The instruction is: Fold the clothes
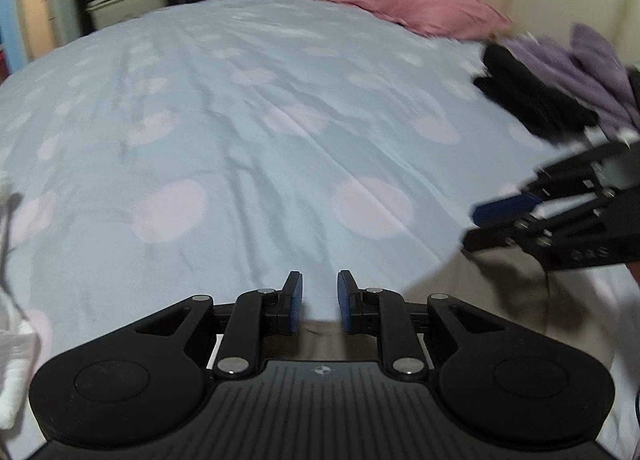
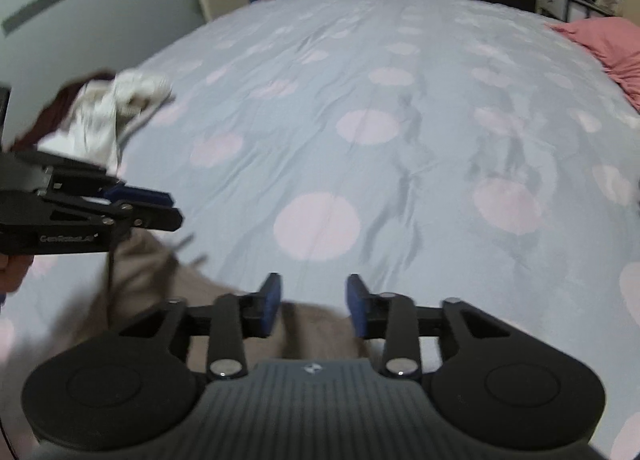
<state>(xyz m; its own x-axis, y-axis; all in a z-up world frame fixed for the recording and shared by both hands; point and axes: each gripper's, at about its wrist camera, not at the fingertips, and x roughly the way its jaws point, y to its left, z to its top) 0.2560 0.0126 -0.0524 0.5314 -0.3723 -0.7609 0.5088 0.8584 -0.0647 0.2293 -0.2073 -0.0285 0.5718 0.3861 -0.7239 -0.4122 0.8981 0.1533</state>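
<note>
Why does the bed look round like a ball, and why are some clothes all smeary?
Both wrist views use fisheye lenses, which bend the flat bedsheet into a dome; motion blur smears the black and purple clothes in the left view and the white clothes in the right.

Left gripper [image 2: 160, 206] side: blurred white brand lettering, unreadable.

Wide open stretch across the middle of the bed [image 1: 248, 108], nothing lying on the dotted sheet there. Blocked at the headboard end by a pink pillow [image 1: 416, 4] and piled black and purple clothes [image 1: 560, 76]. Crowded at the opposite edge by a white and maroon heap [image 2: 100, 112]. Taupe garment [image 2: 152, 272] spread along the near edge.
</note>
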